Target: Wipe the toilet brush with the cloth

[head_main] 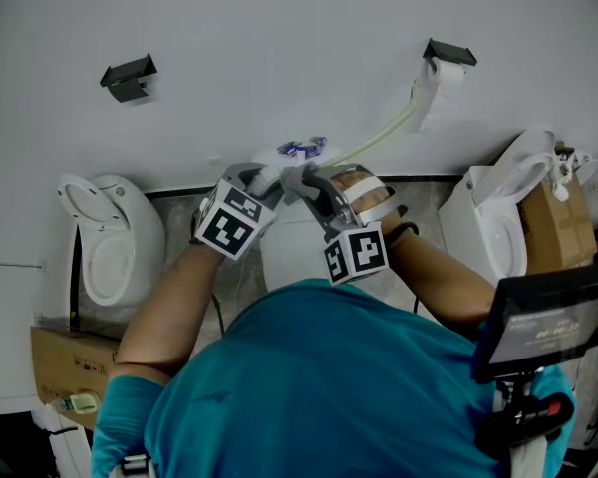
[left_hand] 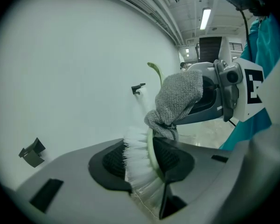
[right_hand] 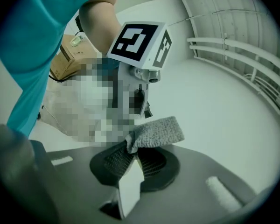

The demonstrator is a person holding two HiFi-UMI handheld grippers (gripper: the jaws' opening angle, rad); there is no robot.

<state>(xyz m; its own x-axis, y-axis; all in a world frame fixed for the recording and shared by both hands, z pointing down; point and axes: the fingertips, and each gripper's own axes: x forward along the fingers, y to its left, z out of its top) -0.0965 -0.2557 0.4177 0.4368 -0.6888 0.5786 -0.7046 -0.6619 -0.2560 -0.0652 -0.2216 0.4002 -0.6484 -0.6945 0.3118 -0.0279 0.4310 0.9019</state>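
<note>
In the head view, the left gripper (head_main: 262, 180) and right gripper (head_main: 301, 181) meet close to the wall (head_main: 279, 58). The pale green handle of the toilet brush (head_main: 384, 135) slants away to the far right.

In the left gripper view, that gripper is clamped on the brush head, bristles and green back pinched between its pads. The grey cloth (left_hand: 177, 99) touches the back just beyond them.

In the right gripper view, that gripper is closed on a corner of the cloth. The wipe would likely go best with the brush held steady and the loose fold dragged along its back and handle.
</note>
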